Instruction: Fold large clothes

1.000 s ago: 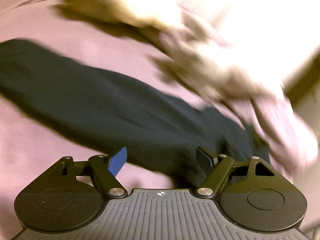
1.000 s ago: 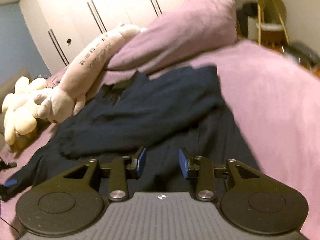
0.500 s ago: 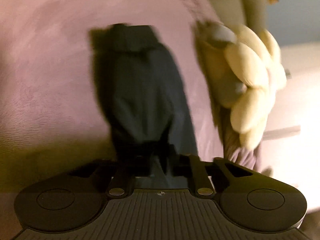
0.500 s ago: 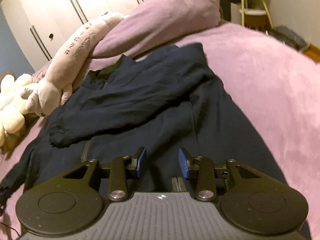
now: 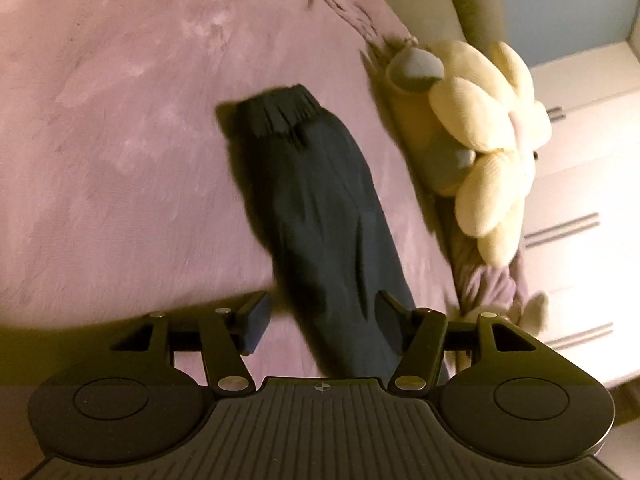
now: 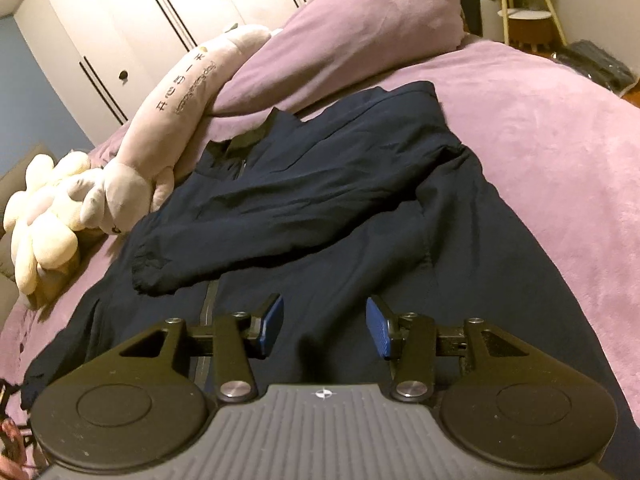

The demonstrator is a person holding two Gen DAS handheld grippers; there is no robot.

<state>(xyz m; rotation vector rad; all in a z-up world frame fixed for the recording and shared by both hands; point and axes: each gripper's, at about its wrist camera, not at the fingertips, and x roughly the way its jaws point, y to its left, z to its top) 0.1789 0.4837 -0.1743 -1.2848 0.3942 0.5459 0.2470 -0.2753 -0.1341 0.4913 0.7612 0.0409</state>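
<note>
Left wrist view, left gripper [image 5: 322,322] fingers wide astride sleeve [image 5: 316,208], right gripper [image 6: 324,328] fingers wide over jacket [image 6: 320,208]

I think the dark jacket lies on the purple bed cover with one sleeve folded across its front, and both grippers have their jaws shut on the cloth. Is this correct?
Not quite. The jacket does lie on the bed cover with one sleeve folded across its front, but the wrist views show the left gripper and right gripper with jaws open, holding nothing.
</note>
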